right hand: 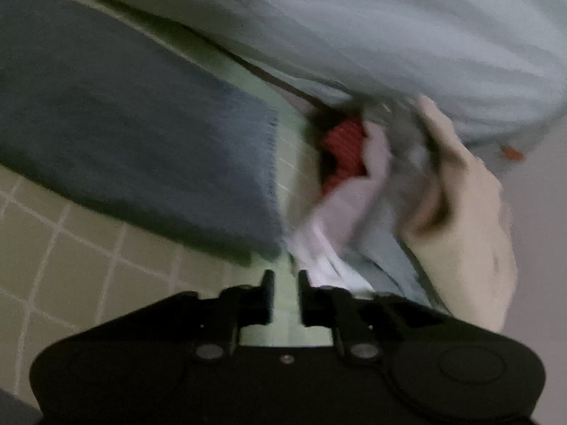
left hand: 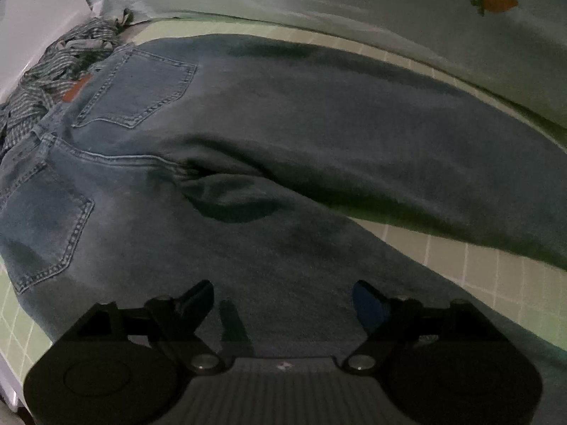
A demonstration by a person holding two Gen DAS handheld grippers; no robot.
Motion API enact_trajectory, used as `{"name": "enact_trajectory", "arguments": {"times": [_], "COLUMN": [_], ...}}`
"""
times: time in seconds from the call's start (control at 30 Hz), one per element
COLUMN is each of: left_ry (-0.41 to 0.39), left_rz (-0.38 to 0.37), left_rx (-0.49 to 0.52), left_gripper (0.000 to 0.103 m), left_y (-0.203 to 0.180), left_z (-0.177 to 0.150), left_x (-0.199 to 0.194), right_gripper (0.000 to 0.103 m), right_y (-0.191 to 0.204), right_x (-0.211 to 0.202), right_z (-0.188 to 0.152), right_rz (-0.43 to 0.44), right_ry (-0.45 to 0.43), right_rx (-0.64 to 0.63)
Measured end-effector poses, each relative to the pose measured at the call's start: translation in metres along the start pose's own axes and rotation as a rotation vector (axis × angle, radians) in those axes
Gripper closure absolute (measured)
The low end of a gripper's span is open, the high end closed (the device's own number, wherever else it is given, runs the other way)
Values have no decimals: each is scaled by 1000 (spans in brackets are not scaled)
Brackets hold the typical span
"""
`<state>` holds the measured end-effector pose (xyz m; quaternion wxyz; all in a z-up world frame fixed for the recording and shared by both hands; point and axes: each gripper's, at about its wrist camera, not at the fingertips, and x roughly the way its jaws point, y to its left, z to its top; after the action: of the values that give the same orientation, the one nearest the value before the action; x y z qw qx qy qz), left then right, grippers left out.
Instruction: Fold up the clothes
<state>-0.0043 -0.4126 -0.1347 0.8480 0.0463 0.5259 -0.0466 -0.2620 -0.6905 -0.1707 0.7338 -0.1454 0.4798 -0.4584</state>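
Blue jeans (left hand: 248,134) lie spread back side up on a green checked cover (left hand: 471,269), back pockets at the left, legs running right. My left gripper (left hand: 283,299) is open just above the seat of the jeans and holds nothing. In the right wrist view, the frayed hem end of a jeans leg (right hand: 149,148) lies on the cover (right hand: 71,265). My right gripper (right hand: 285,283) hovers just past that hem, its fingers close together with a narrow gap and nothing between them. That view is blurred.
A striped green garment (left hand: 56,67) lies crumpled beyond the waistband at the left. A pale quilt with a carrot print (left hand: 389,7) borders the far side. A bare hand (right hand: 467,212) and red (right hand: 343,152) and white cloth (right hand: 340,219) sit right of the hem.
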Motion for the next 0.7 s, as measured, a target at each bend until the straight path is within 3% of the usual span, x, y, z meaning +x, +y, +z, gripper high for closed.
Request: {"name": "enact_trajectory", "arguments": {"times": [0.07,0.13,0.17,0.23,0.33,0.43,0.7], "left_ry": [-12,-43,-59,-85,-119,-146,-163], "left_rz": [-15,-30,-39,-59,-93,-112,-96], "left_rx": [-6,-5,-5,-9,-19,-24,-55], "left_gripper": [17,16,16,15,13,13,12], "left_y": [2,5,6,10,16,24,55], "left_z": [-2,-5,-7,-13,-26,-40,-76], "left_x": [-5,-14,-18,-27,-41,-55,-77], "right_gripper": [77,51,45,18,1,0,0], "right_y": [-15,-33,-43,-58,-77,-84,-57], "right_x": [-10,-19,-23,-36,-48,-60,-112], "right_z": [-8,-18,-25,-46,-81,-113,-147], "right_rz": [54,127,177,277,424,525,554], "right_ry": [0,-2,-4,2,-3,-3,10], "right_rx": [94,225,316,503,780,961,837]}}
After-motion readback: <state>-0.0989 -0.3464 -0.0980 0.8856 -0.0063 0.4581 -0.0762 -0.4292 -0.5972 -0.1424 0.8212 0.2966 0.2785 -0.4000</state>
